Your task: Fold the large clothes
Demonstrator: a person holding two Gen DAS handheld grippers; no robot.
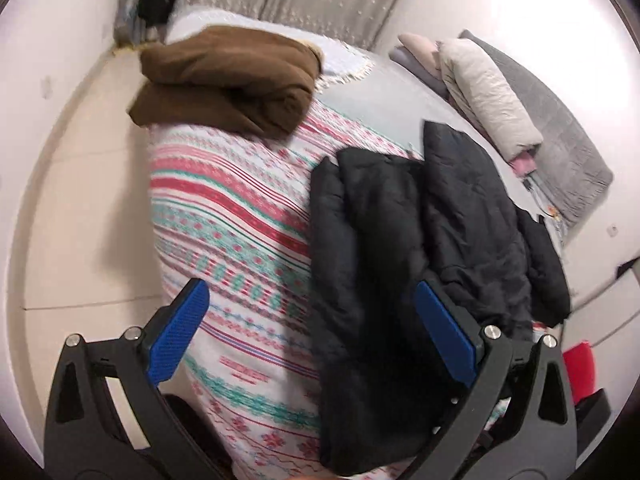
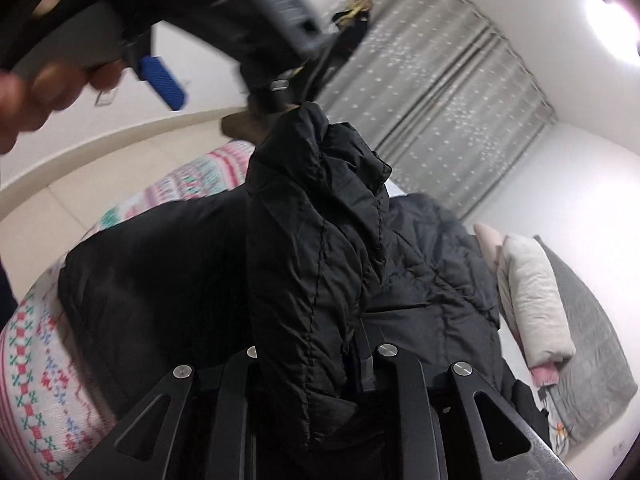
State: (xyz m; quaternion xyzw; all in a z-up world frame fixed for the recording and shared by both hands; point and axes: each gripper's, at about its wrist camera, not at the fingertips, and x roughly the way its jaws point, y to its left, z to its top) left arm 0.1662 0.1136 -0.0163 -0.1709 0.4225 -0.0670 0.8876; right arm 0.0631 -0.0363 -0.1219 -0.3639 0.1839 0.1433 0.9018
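Observation:
A black quilted jacket (image 1: 400, 248) lies partly folded on the patterned bedspread (image 1: 224, 216). My left gripper (image 1: 312, 332) is open and empty, held above the jacket's near left edge, its blue pads (image 1: 180, 332) wide apart. My right gripper (image 2: 316, 356) is shut on a raised fold of the black jacket (image 2: 312, 220), which stands up between its fingers and hides the pads. The left gripper (image 2: 160, 80) also shows in the right wrist view at upper left, held by a hand.
A folded brown garment (image 1: 224, 80) lies at the far end of the bed. Folded beige bedding (image 1: 488, 92) and a grey blanket (image 1: 560, 128) lie along the right wall. Grey curtains (image 2: 432, 88) hang behind. A red object (image 1: 580, 364) is at lower right.

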